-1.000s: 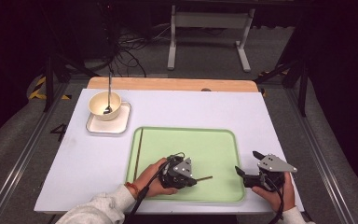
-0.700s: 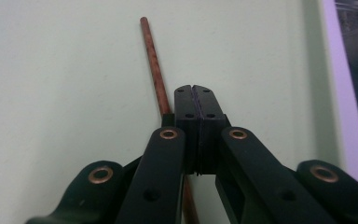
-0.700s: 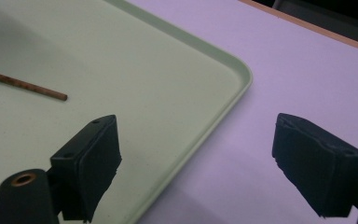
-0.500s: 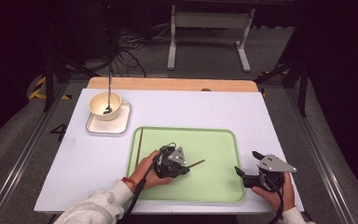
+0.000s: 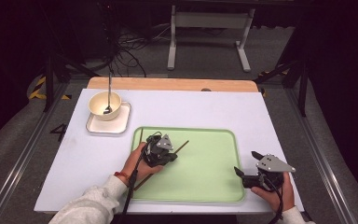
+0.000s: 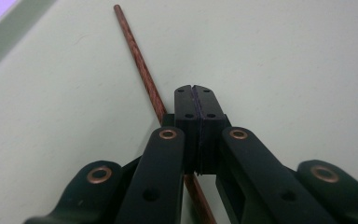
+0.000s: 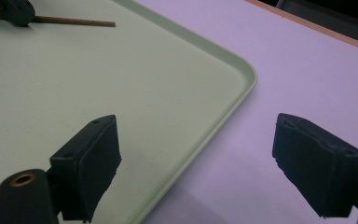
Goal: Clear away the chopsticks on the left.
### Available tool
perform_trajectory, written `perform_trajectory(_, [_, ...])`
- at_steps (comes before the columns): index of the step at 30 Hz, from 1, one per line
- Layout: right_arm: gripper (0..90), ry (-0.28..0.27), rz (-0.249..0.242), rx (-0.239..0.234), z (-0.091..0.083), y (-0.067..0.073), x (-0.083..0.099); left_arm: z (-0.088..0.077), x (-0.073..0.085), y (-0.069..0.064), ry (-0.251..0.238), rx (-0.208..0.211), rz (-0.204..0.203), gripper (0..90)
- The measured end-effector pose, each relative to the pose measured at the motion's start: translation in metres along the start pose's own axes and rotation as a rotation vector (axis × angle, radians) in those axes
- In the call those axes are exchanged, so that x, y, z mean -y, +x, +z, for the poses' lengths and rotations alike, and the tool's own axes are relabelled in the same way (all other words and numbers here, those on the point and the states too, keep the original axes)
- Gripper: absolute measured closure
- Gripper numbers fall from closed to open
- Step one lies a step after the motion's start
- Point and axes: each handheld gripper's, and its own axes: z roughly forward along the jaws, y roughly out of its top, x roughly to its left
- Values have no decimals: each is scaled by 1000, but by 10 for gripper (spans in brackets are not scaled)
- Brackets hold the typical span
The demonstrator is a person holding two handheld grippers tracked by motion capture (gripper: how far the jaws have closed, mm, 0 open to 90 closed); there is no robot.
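Observation:
A brown chopstick (image 5: 182, 145) (image 6: 137, 56) lies slantwise over the green tray (image 5: 209, 182). My left gripper (image 5: 167, 157) (image 6: 194, 88) is shut on it near its middle, jaws pointing down at the tray's left part. The stick runs under the closed pads (image 6: 186, 105) and out toward the tray's rim. A second chopstick (image 5: 141, 135) lies along the tray's left edge, partly hidden by the hand. My right gripper (image 5: 245, 162) (image 7: 200, 140) is open at the tray's front right corner, one pad (image 7: 95, 154) over the tray (image 7: 98, 70), the other over the white table.
A cream bowl (image 5: 105, 103) with a spoon (image 5: 109, 88) standing in it sits on a small white tray (image 5: 122, 122) at the table's far left. The white table top (image 5: 205, 107) ends at a wooden strip (image 5: 168, 84) at the back.
My left gripper has carried the chopstick from the tray's front toward its far left part. The right gripper has stayed where it was.

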Motion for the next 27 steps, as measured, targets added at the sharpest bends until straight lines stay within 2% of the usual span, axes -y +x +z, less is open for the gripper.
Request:
perform_trajectory(7, [151, 1, 3, -1, 0, -1, 0, -10, 8, 10, 26, -37, -12, 900])
perform_trajectory(14, [151, 10, 7, 3, 1, -1, 0, -25, 24, 15, 45, -54, -53, 900])
perform_trajectory(27, [148, 21, -4, 0, 1, 3, -1, -53, 61, 22, 19, -54, -127, 900])
